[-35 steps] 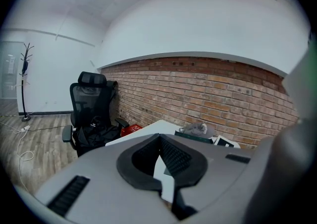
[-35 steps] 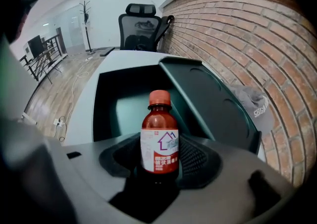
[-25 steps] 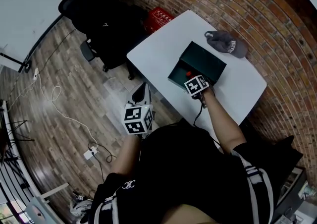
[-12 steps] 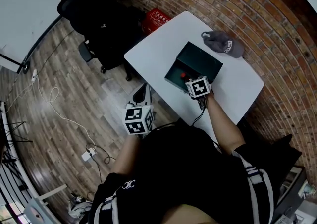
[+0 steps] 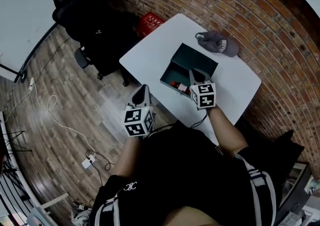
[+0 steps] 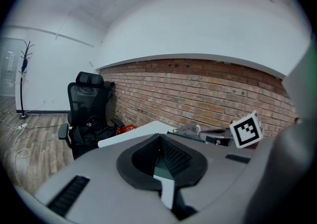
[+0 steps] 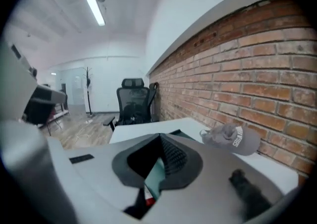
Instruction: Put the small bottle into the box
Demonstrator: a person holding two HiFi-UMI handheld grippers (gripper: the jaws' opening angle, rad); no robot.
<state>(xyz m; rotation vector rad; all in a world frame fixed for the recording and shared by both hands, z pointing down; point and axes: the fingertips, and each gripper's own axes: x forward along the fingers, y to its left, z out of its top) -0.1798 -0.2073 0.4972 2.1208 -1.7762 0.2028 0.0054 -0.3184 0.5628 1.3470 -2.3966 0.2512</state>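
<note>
One small bottle [image 5: 176,85] lies inside green box [image 5: 192,57] on white table [image 5: 160,45]. Right gripper [image 5: 193,73] over the box, jaws just closing shut, nothing between. Left gripper [image 5: 142,90] off table edge, jaws together, empty.

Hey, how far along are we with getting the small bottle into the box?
Done: the small bottle lies inside the box. In hand: nothing. The right tongs have just closed with nothing between them and hang above the box. The left tongs are shut too, beside the table. Left: nothing of the task that I can see.
</note>
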